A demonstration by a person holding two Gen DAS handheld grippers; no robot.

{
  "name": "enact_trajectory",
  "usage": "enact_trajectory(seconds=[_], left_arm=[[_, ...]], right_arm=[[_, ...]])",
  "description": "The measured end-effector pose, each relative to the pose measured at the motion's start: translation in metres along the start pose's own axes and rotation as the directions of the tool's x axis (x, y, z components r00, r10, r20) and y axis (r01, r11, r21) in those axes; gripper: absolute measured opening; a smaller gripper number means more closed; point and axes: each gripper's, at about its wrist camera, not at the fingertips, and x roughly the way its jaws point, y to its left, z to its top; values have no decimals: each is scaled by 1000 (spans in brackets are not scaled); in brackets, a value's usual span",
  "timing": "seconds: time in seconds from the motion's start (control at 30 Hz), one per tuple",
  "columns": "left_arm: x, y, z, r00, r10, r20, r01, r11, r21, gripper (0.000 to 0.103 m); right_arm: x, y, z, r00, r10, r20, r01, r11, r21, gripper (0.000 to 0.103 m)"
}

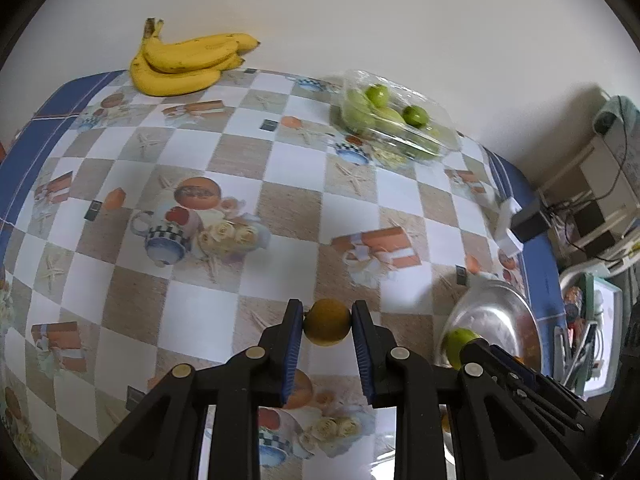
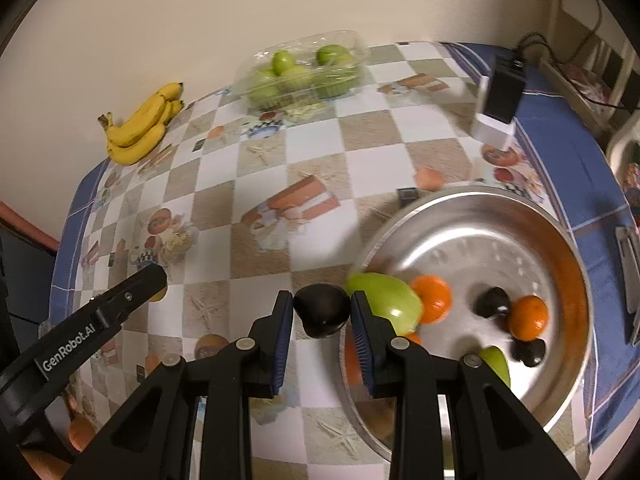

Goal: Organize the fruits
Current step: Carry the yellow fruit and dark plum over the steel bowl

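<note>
Dark round fruit [image 2: 326, 310], maybe a passion fruit, sits clenched in right gripper [image 2: 322, 312] beside metal bowl [image 2: 560, 248] rim. Left gripper [image 1: 327, 322] grasps yellow-brown fruit [image 1: 327, 322] above the tablecloth [image 1: 280, 208]. Both seem light, firm, smooth; hold at widest part w/ gentle force.

A small round yellow-brown fruit [image 1: 327, 322] is pinched between two fingers. A dark, almost black fruit [image 2: 321, 310] is pinched between the other two. The shiny metal bowl [image 2: 568, 240] holds big green fruits [image 2: 386, 300], oranges [image 2: 528, 317] and dark fruits [image 2: 493, 301]. Yellow bananas [image 1: 188, 62] lie by the wall. Small green fruits [image 2: 283, 61] sit in a clear plastic box [image 2: 348, 42].
</note>
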Motion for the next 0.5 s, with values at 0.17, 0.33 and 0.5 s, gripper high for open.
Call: enact_trajectory(seconds=[0.17,0.33,0.5], left_arm=[[-5,-20,-7,1000,-12,1,12,999,47,27],[-6,-49,-18,999,-36,-20,38,992,123,27],[-3,-83,-33,997,-54,-50,63,975,213,27]], right_arm=[[-11,-19,-6,1000,-8,13,7,999,41,31],[-22,-44,-11,999,-31,29,28,995,95,31],[-27,-70,-16,998,-62,27,57,987,147,31]])
